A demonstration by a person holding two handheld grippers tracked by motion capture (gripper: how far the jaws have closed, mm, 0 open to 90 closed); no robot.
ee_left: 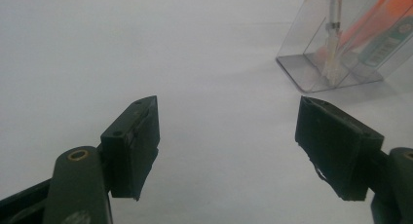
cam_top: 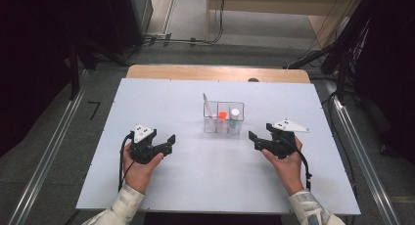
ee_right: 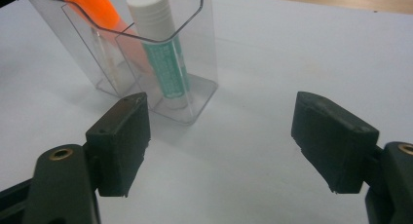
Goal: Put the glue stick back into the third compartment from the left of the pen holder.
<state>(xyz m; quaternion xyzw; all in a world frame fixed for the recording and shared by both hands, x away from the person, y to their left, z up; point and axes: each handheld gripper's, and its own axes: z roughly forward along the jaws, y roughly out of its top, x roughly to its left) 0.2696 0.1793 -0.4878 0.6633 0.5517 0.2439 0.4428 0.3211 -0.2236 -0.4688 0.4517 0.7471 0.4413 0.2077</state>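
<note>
A clear plastic organiser [cam_top: 224, 118] with compartments stands near the middle of the white table [cam_top: 195, 176]. It holds an orange marker [cam_top: 222, 115], a white-capped glue stick with a green label [cam_top: 235, 116] and a thin white brush [cam_top: 207, 106]. My left gripper [cam_top: 169, 143] rests low at the left, jaws wide open with nothing between them [ee_left: 229, 141]. My right gripper [cam_top: 253, 139] sits right of the organiser, open and holding nothing [ee_right: 219, 141]. In the right gripper view the glue stick [ee_right: 163, 58] and marker [ee_right: 92, 5] stand just ahead. The organiser [ee_left: 341, 44] shows at the upper right of the left gripper view.
The table's wooden far edge [cam_top: 215, 72] lies beyond the organiser. Dark stands and cables [cam_top: 337, 54] flank the table on the floor. Bare white surface spreads around both grippers.
</note>
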